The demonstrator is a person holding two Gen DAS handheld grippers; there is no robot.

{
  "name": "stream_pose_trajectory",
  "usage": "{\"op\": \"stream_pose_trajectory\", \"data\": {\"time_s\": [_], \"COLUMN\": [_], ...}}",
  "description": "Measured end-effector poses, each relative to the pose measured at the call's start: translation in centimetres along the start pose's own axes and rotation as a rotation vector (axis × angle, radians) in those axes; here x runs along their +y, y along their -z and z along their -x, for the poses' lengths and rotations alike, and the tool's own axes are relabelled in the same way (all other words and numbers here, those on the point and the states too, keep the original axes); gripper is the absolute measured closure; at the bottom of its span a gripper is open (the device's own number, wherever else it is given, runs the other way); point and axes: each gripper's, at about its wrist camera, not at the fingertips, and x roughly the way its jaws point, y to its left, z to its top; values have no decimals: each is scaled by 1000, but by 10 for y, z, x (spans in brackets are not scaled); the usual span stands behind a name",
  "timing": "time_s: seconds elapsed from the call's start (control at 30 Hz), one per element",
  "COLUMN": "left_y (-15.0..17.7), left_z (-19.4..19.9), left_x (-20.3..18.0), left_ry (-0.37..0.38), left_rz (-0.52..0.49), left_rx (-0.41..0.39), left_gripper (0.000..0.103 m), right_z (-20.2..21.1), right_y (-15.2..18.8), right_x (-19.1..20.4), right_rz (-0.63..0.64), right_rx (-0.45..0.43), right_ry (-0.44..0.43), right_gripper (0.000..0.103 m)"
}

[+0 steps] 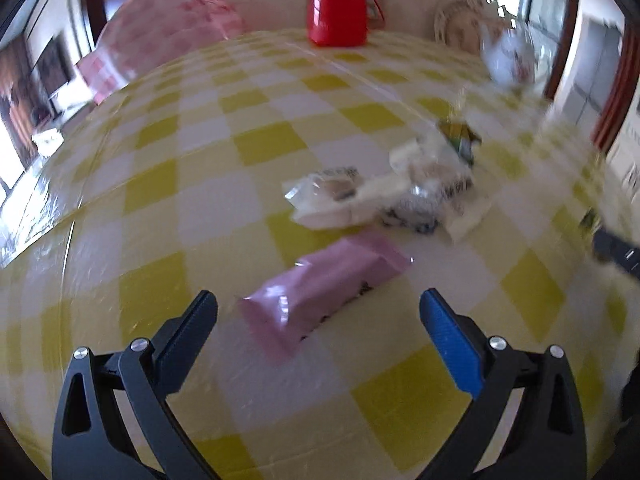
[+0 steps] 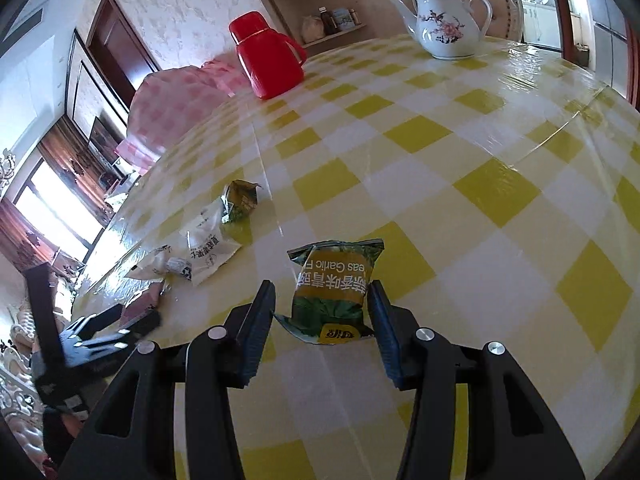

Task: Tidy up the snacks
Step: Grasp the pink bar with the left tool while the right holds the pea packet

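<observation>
Right wrist view: right tool point(image 2: 322, 300) pinches a green snack bag point(image 2: 334, 288), fingers pressing it on both sides, bag's lower end lifted off the counter point(image 2: 500, 192) w/ its top leaning fwd, away from the tool. Judgement: step in hand is carrying this bag to a sorting spot. To do it well, keep the squeeze light (puffy bag, crushable contents) and set it down flat, clear of the teapot point(image 2: 444, 24) far ahead and the red flask point(image 2: 268, 56) ahead-left. Right tool tips steeply down toward the counter.

Left wrist view, blurred: left tool point(image 1: 320, 320) is spread wide, nothing in it, tilted down over a pink packet point(image 1: 324, 292) that lies flat just ahead, roughly between the fingertips but not touched. Past it sits a heap of white wrapped snacks point(image 1: 384, 196), ahead-right, w/ a small green packet point(image 1: 460, 136) at its far end. For the pink one, prob. best to straddle its narrow width before closing. Left tool also shows in the right view, low at left.
</observation>
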Motion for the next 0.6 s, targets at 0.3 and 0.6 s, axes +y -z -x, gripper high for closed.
{"op": "stream_pose_trajectory", "data": {"time_s": [0.3,0.6], "left_y": [3,-18], "left_z": [9,1], "left_x": [-21,-68], "left_ry": [121,13], "left_rz": [-64,-200], "left_rx": [-27,-68], "left_gripper": [62,9], "right_z": [-2,-7], "right_y": [-1,0], "right_x": [-2,-3], "right_rz": [-3,-9], "right_rx": [9,23], "right_ry": [20,30], "right_gripper": [55,55]}}
